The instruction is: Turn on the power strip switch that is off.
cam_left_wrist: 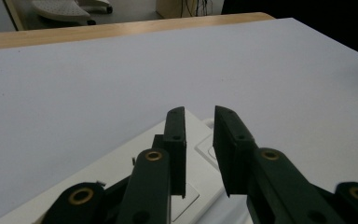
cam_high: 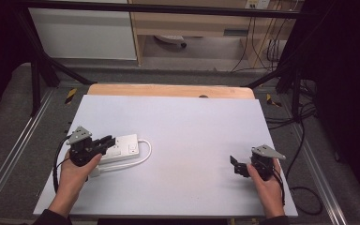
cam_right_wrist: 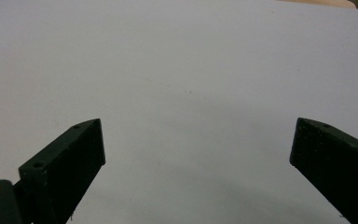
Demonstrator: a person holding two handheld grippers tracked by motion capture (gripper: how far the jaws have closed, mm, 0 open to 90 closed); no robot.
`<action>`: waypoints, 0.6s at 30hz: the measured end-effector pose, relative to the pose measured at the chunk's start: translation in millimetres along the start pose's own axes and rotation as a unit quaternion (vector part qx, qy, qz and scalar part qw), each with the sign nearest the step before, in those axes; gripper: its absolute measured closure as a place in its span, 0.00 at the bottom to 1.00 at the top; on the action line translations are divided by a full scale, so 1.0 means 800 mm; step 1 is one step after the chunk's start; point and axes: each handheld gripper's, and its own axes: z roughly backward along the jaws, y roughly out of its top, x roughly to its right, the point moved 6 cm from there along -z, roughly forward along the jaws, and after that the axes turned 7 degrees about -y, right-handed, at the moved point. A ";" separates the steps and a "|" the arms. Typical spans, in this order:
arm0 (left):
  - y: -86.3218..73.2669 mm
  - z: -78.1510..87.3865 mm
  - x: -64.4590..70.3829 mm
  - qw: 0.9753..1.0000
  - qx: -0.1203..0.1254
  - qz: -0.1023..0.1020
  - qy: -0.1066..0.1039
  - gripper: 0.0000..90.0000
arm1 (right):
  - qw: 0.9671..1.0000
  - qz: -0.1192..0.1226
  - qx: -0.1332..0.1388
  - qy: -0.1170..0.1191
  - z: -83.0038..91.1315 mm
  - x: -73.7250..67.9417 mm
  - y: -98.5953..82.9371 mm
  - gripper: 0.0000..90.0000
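Your left claw (cam_high: 104, 141) hovers over the near end of the power strip (cam_high: 122, 149), jaws a narrow gap apart with nothing between them, probably lined up for a switch or socket. The strip lies flat at the surface's (cam_high: 192, 126) left, its cord (cam_high: 143, 157) looped beside it. Your right claw (cam_high: 235, 165) waits wide open and empty, well apart.

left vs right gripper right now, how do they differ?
The left gripper has its jaws nearly together with a narrow gap; the right gripper has its jaws spread wide. The left hovers over the white power strip; the right has bare white table ahead. Both are hand-held with black jaws and grip nothing.
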 end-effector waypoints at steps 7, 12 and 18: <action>-0.004 -0.002 -0.002 1.000 -0.007 0.002 0.000 0.87 | 1.000 -0.001 -0.002 0.000 0.000 0.000 0.000 0.04; -0.010 -0.006 -0.004 1.000 -0.014 0.003 0.001 0.90 | 1.000 0.001 0.000 0.000 0.000 0.000 0.000 0.04; -0.016 -0.010 -0.006 1.000 -0.024 0.001 0.001 0.95 | 1.000 0.002 -0.001 0.000 0.000 0.000 0.001 0.04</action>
